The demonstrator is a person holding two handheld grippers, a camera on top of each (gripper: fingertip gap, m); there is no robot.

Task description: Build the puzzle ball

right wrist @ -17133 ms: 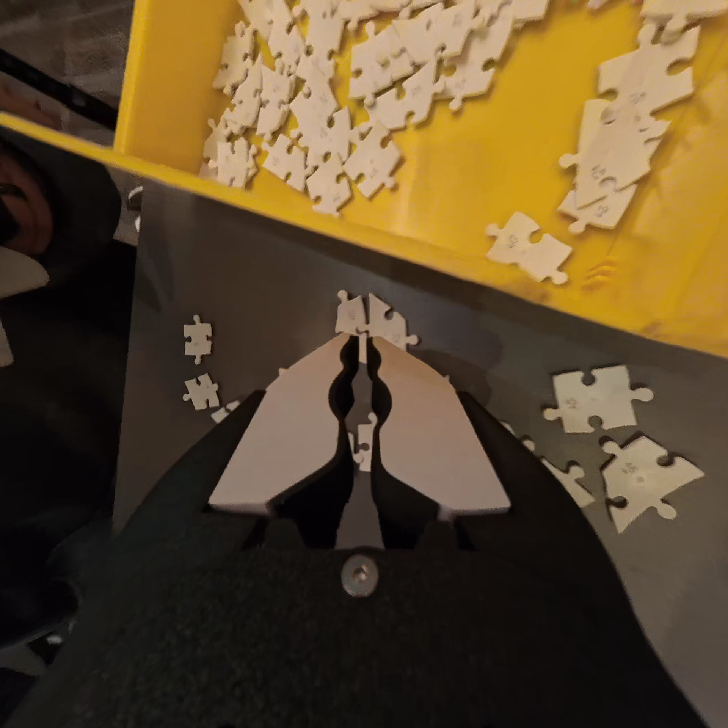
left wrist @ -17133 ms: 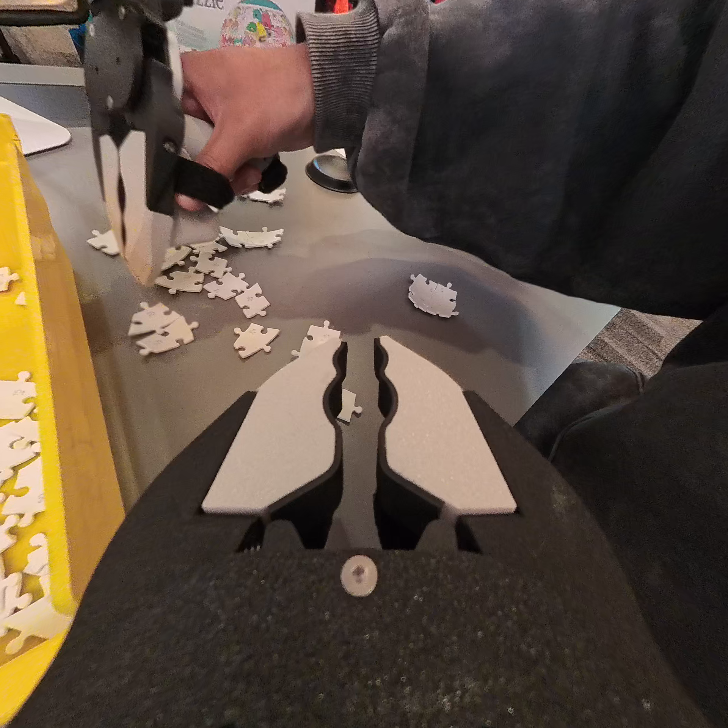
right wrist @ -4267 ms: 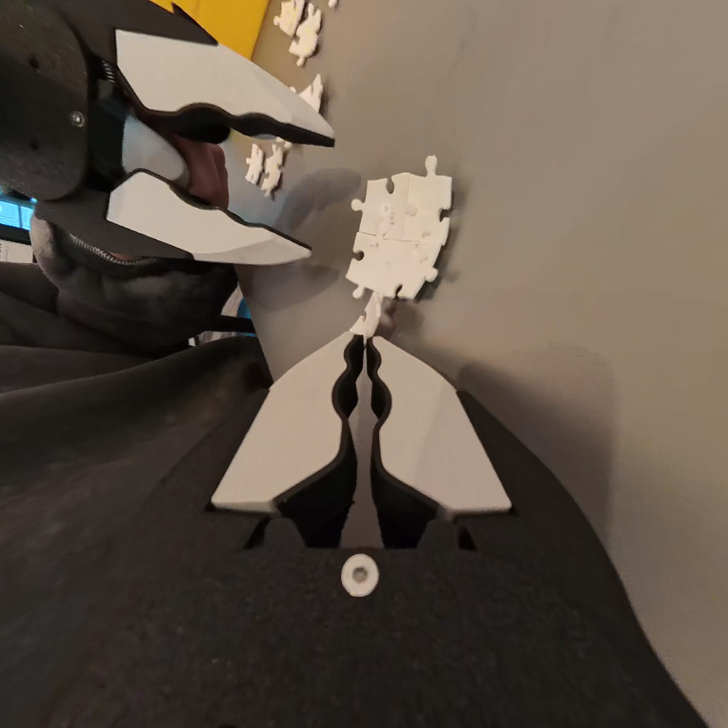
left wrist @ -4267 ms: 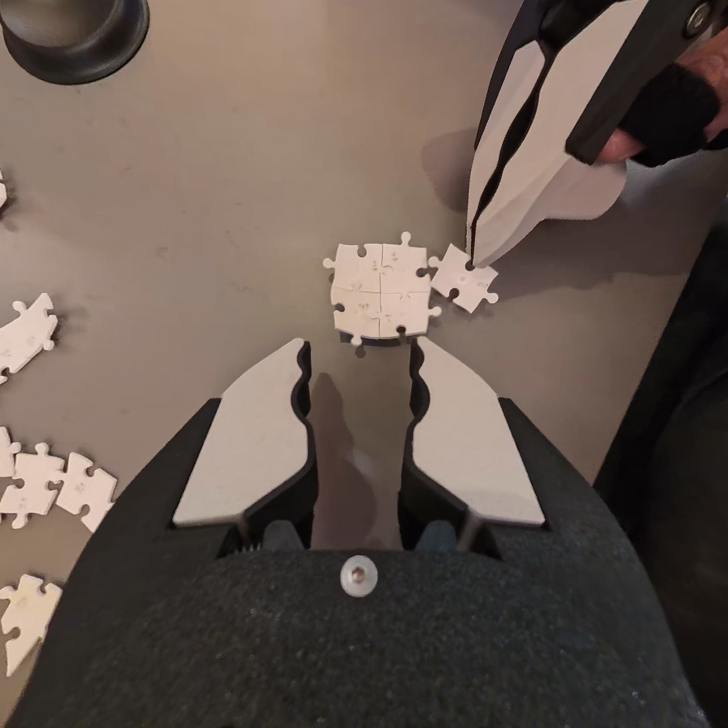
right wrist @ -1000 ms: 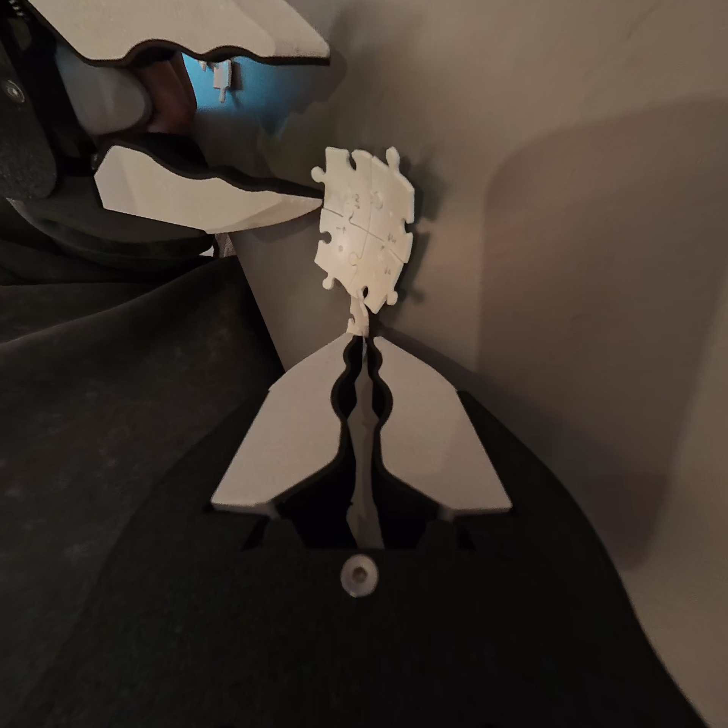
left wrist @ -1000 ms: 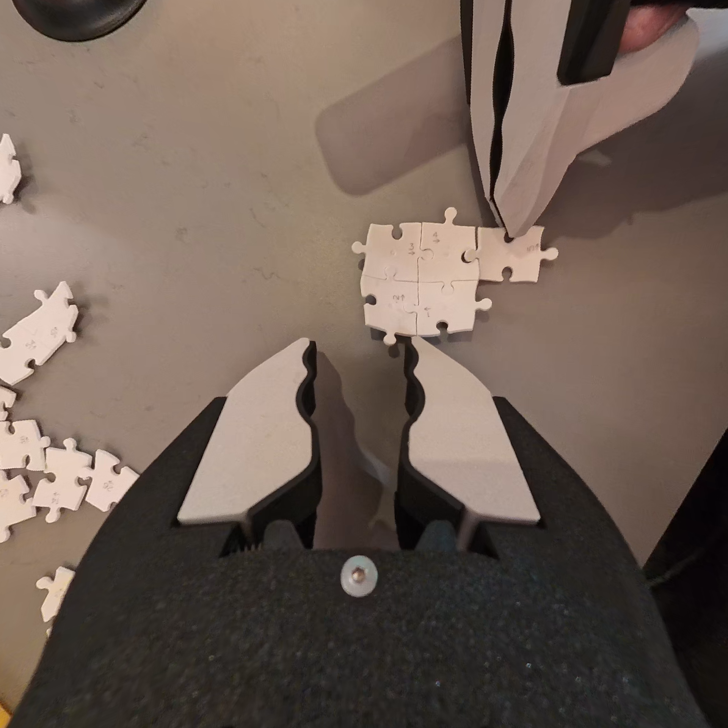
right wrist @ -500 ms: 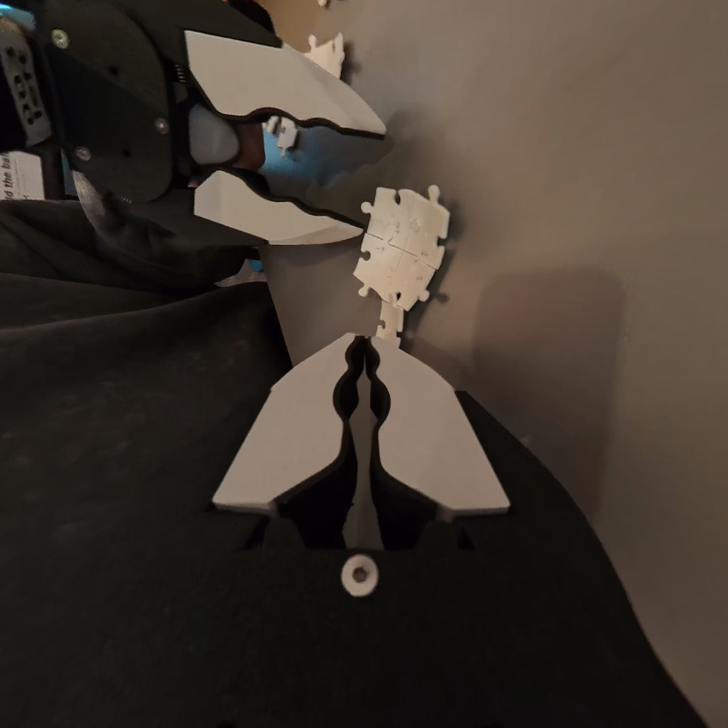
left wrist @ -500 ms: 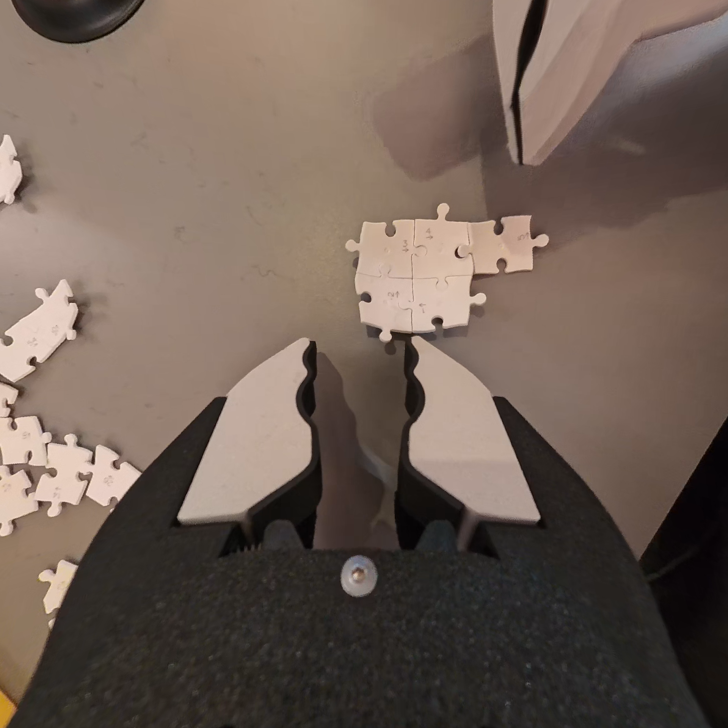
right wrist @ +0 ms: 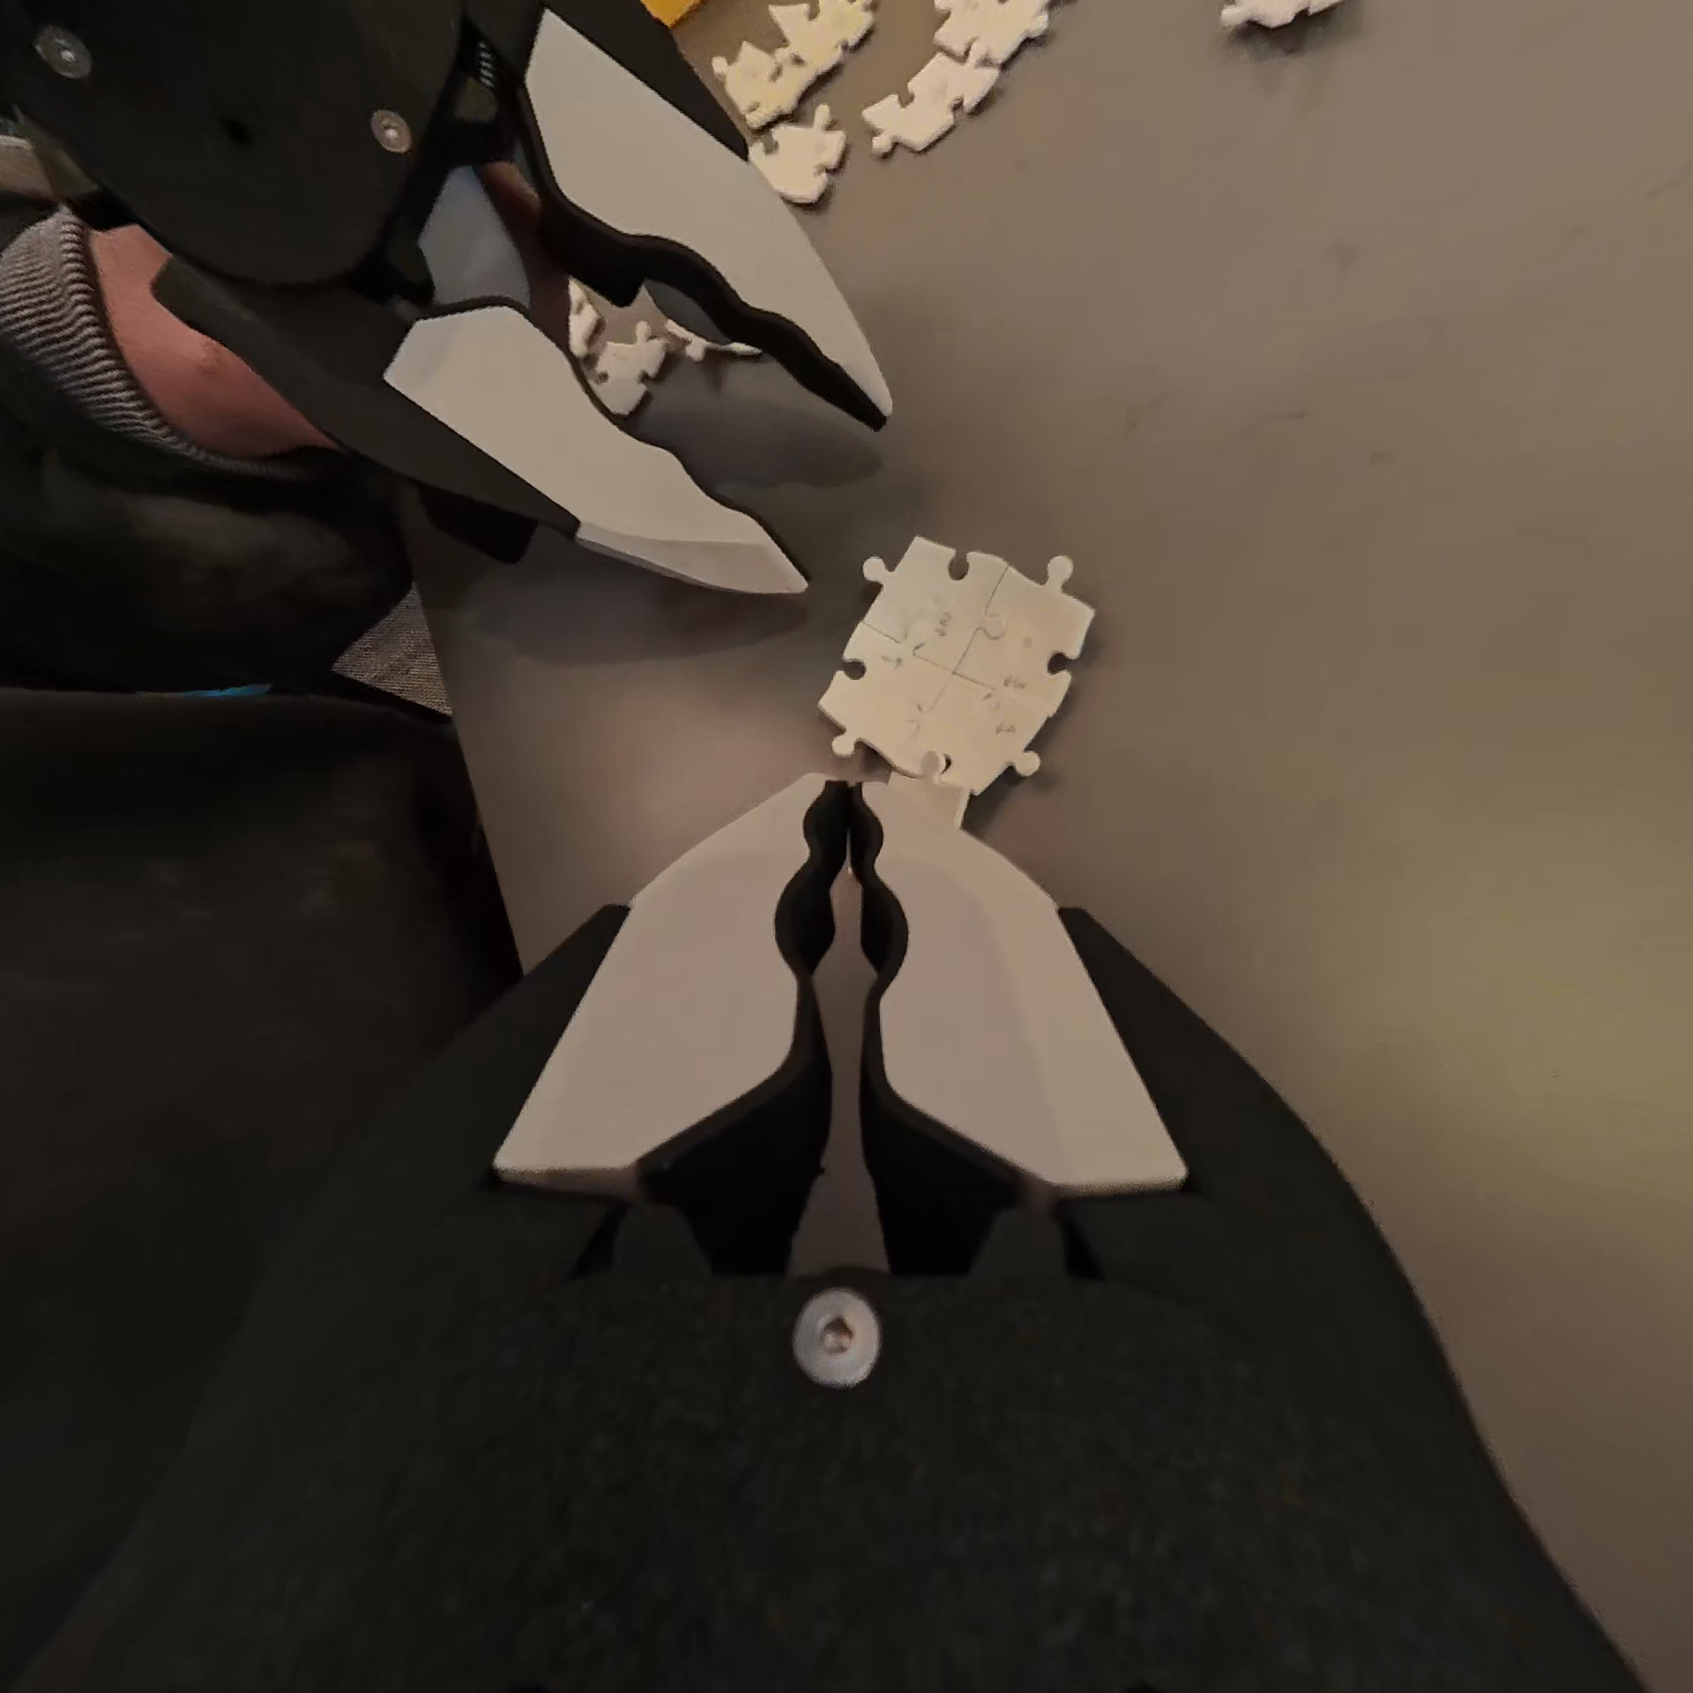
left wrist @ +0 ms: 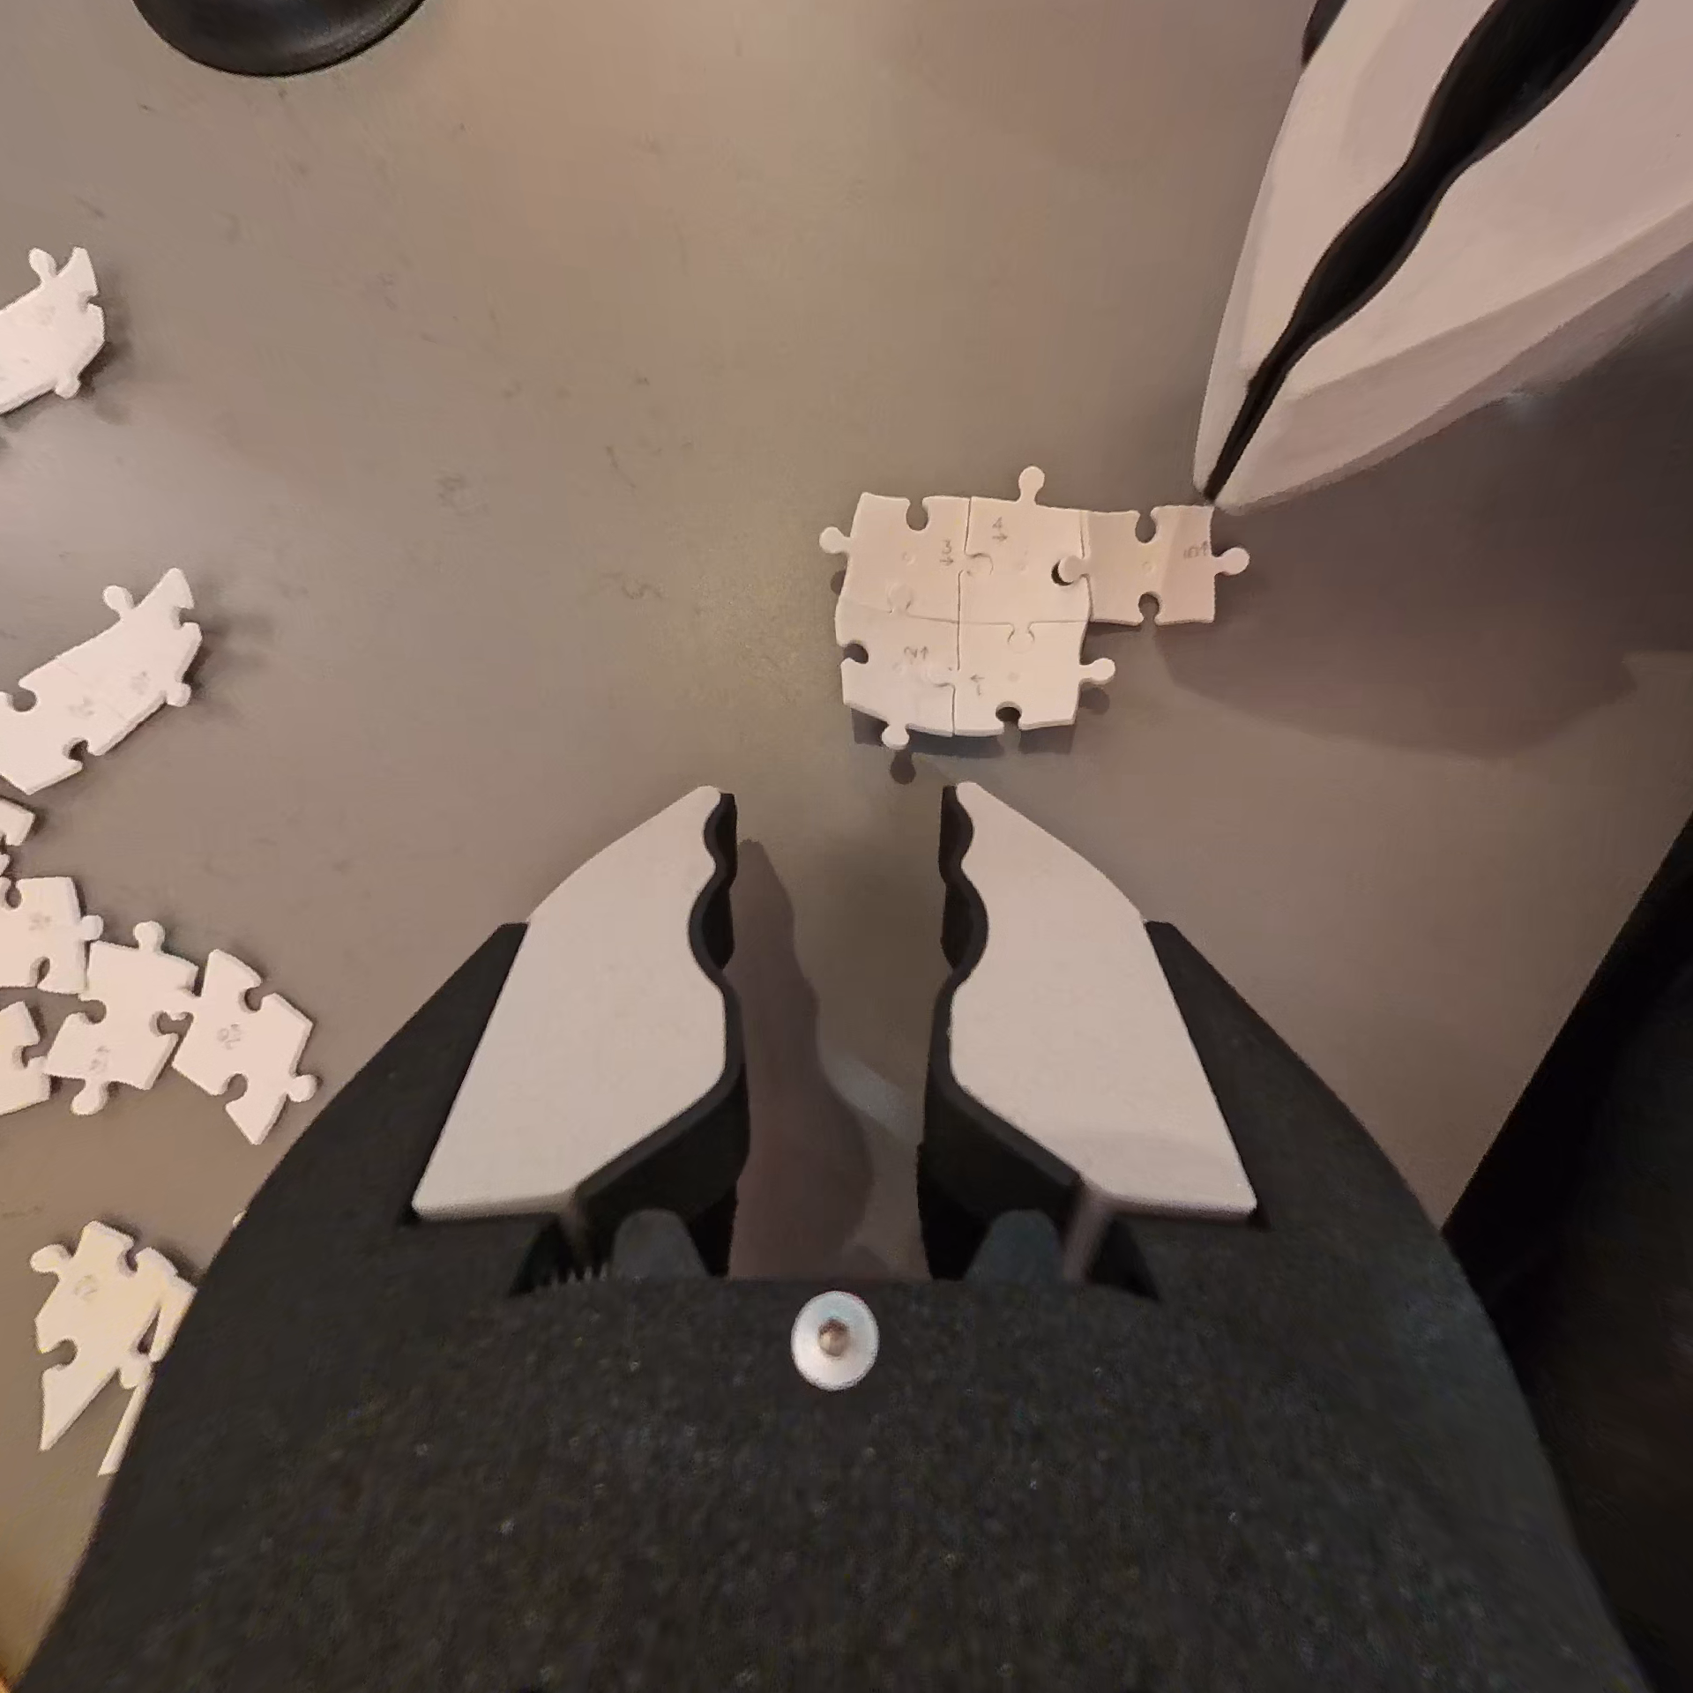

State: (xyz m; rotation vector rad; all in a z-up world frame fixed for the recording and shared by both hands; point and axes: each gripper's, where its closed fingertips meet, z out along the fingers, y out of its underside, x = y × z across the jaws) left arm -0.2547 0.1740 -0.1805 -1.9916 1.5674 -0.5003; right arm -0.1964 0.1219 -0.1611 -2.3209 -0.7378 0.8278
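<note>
- Right gripper (left wrist: 1218, 495) is back down now: half a second ago I had it lifted clear of the fifth piece (left wrist: 1156, 577), and its tip touches that piece's far corner again.
- Its jaws are closed to a thin slit with nothing between them; I'm using it as a prodder, not a clamp.
- Left gripper (left wrist: 838, 811) hovers with its jaws parted a good way, empty, just short of the near edge of the four-piece block (left wrist: 962, 623).
- That block lies flat on the grey table (left wrist: 550, 366), white backs up, and the fifth piece sits against its right side; the knob looks only half seated, I'd say.
- What matters next: the piece's long axis runs sideways toward the block, so the push goes leftward, and my right gripper is the nearer one.
- From the right wrist view the block (right wrist: 957, 669) is dead ahead, just past my fingertips, with the left gripper (right wrist: 838, 499) beside it.
- Small handwritten marks sit on the piece backs; I leave them unread. No brand shows.
- Loose pieces (left wrist: 137, 1017) wait far left.
</note>
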